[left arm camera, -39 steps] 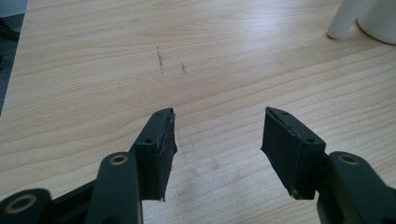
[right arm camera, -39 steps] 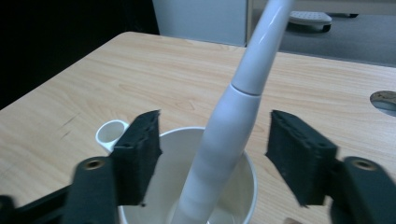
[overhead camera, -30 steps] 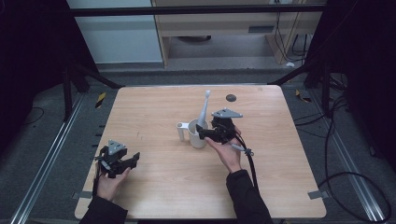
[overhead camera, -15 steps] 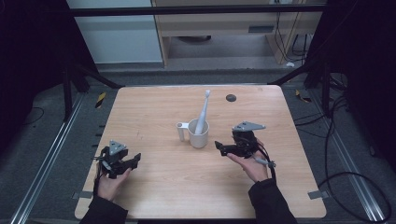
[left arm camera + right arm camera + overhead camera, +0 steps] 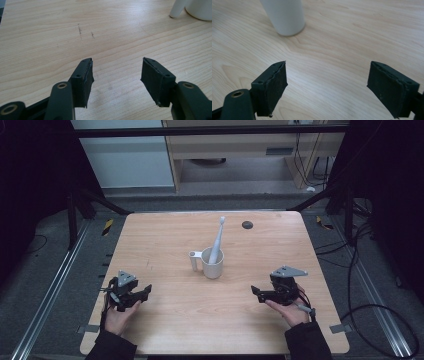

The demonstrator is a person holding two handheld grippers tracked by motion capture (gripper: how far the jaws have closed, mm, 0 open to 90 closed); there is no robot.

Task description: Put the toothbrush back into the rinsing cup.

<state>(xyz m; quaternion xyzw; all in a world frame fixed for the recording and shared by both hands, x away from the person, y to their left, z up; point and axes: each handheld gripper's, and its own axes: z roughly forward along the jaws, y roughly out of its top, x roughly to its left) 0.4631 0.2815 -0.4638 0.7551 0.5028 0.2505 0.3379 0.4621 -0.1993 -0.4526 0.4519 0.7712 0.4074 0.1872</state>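
A white mug [image 5: 214,264] stands upright in the middle of the wooden table [image 5: 165,235], its handle to the left. A white toothbrush [image 5: 218,237] leans in it, head up. My right gripper [image 5: 256,293] is low over the table to the mug's right and nearer the person, apart from it. Its jaws have just been opening and stand wide with nothing between them [image 5: 328,80]; the mug [image 5: 284,15] is ahead of them. My left gripper [image 5: 145,291] rests at the front left, open and empty [image 5: 116,72], with the mug [image 5: 200,8] far off.
A small dark round spot [image 5: 247,224] marks the table's far right part. Metal rails run along both sides of the table. Cables [image 5: 360,270] lie on the floor at the right, and a shelf unit [image 5: 240,150] stands beyond the far edge.
My right gripper has drawn away from the mug, moving right and toward the person and sinking a little. The toothbrush stays in the mug. The left gripper has not moved.
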